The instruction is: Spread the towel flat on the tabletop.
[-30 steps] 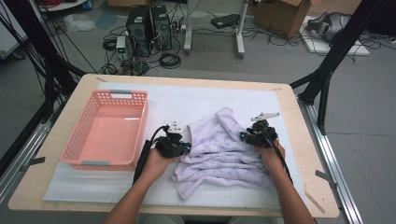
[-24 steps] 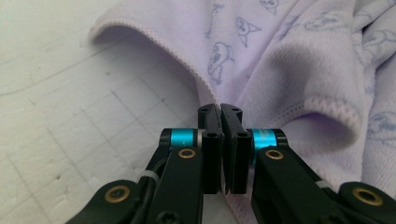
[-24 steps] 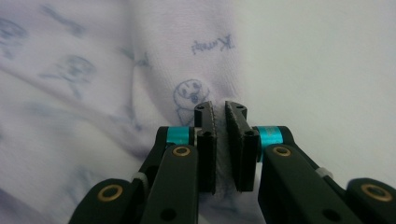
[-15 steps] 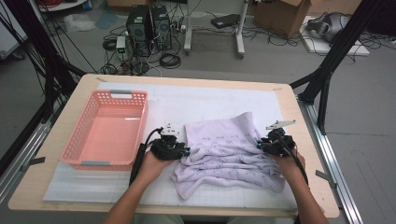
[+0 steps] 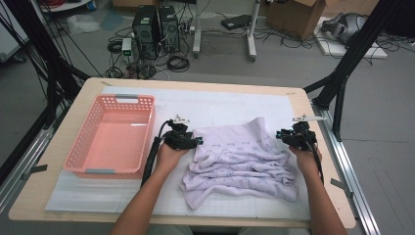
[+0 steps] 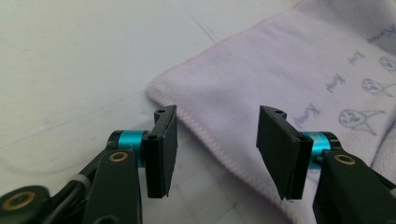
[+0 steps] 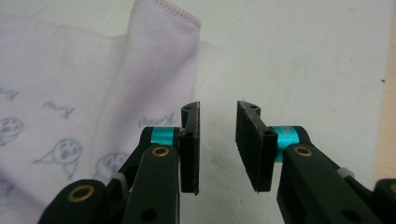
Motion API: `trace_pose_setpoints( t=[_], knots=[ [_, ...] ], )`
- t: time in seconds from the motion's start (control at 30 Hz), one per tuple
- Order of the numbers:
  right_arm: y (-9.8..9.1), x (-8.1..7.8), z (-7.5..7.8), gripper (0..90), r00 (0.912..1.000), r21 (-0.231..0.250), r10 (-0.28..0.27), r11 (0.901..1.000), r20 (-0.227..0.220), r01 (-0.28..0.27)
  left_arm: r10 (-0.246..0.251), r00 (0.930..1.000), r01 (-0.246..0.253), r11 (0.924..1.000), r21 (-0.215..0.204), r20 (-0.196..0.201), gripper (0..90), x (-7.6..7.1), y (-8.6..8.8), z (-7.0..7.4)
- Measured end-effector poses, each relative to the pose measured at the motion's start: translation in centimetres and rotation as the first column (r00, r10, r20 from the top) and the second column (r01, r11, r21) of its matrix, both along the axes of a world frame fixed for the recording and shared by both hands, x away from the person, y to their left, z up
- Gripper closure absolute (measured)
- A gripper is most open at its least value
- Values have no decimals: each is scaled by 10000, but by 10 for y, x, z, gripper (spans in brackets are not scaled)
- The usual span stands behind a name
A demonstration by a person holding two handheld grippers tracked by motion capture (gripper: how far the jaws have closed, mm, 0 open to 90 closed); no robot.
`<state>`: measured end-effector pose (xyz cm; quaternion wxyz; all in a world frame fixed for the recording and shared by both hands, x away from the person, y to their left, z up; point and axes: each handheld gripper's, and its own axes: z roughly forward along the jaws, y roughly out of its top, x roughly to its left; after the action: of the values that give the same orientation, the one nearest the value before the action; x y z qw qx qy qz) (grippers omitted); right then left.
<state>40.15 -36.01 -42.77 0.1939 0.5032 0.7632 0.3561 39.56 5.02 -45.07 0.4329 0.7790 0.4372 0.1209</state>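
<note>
Near the table's middle, the soft, limp towel (image 5: pixel 242 156) is best pinched at hemmed corners; left gripper (image 6: pixel 217 147) and right gripper (image 7: pixel 218 144) are parted, empty

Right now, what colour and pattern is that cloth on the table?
The cloth is pale lilac with small blue cartoon faces and script; the left gripper view shows it best.
</note>
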Motion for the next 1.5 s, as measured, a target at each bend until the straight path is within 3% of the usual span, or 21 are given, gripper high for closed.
trace_pose_setpoints(
  t=[0.07, 0.1, 0.13, 0.2, 0.33, 0.47, 0.57, 0.63, 0.7, 0.73, 0.8, 0.9, 0.97, 1.0, 1.07, 1.13, 1.2, 1.27, 1.33, 1.43, 1.5],
  knots=[
    [4, 8, -4, 706, 9998, 89, 117, 9999, -143, -116, 179, 9988, -215, 9964, 820, 445, 688, -2, -1, 1],
    [7, 12, -5, 706, 9995, 194, 168, 9997, -281, -163, 112, 9996, -129, 9978, 657, 264, 823, 0, 2, 2],
    [9, 15, -7, 699, 9991, 267, 266, 9993, -340, -257, 310, 9994, -318, 9974, 647, 134, 875, 0, 5, 3],
    [14, 21, -8, 657, 9979, 444, 439, 9981, -476, -418, 701, 9967, -745, 9902, 1180, 413, 879, -2, 12, 8],
    [16, 24, -9, 657, 9996, 710, 287, 9971, -18, -285, 1660, 9830, -1725, 9813, 855, 780, 878, -1, 32, 18],
    [16, 27, -14, 661, 9994, 807, 212, 9966, -263, -190, 1583, 9860, -1629, 9814, 1018, 521, 873, 0, 34, 16],
    [25, 31, -18, 607, 9968, 1155, 575, 9920, -546, -509, 1512, 9870, -1562, 9824, 1027, 548, 871, 0, 32, 14],
    [34, 33, -18, 573, 9963, 871, 742, 9937, -425, -703, 1503, 9875, -1544, 9828, 1010, 466, 871, 0, 33, 14],
    [46, 31, -18, 640, 9943, 308, 1038, 9942, -256, -1030, 1516, 9878, -1543, 9838, 917, 351, 870, 1, 34, 13],
    [50, 29, -16, 750, 9918, 110, 1256, 9921, -228, -1253, 1515, 9880, -1537, 9842, 879, 313, 870, 1, 34, 12],
    [55, 27, -15, 813, 9885, 9, 1496, 9887, -235, -1496, 1411, 9895, -1433, 9856, 899, 311, 868, 1, 32, 11],
    [54, 29, -14, 846, 9844, 526, 1702, 9844, -446, -1678, 1206, 9923, -1227, 9887, 862, 300, 864, 0, 28, 10],
    [57, 30, -16, 783, 9805, 819, 1903, 9791, -491, -1860, 1076, 9936, -1100, 9904, 831, 333, 858, -1, 25, 9],
    [61, 29, -16, 717, 9792, 702, 1966, 9787, -493, -1929, 1068, 9937, -1092, 9910, 772, 336, 855, -2, 24, 8],
    [69, 28, -15, 712, 9818, 170, 1875, 9822, -307, -1870, 1009, 9943, -1032, 9918, 752, 343, 852, -2, 22, 7],
    [74, 26, -14, 813, 9828, -485, 1835, 9817, -206, -1843, 964, 9948, -985, 9926, 716, 317, 853, -2, 22, 7],
    [73, 25, -12, 877, 9805, -603, 1950, 9787, -229, -1960, 958, 9948, -980, 9926, 713, 340, 854, -2, 22, 7],
    [69, 23, -7, 879, 9891, -1672, 1474, 9753, 54, -1445, 998, 9942, -1025, 9920, 739, 391, 861, -2, 23, 7],
    [57, 21, -1, 880, 9973, -2251, 589, 9732, 448, -473, 1119, 9929, -1150, 9901, 809, 411, 866, -2, 25, 8],
    [42, 18, 4, 870, 9984, -2288, -287, 9727, 494, 393, 1504, 9866, -1555, 9842, 841, 635, 870, -2, 31, 11],
    [41, 17, 4, 821, 9995, -1517, 163, 9884, 257, -122, 1851, 9791, -1924, 9773, 889, 838, 870, -2, 35, 12]
  ],
)
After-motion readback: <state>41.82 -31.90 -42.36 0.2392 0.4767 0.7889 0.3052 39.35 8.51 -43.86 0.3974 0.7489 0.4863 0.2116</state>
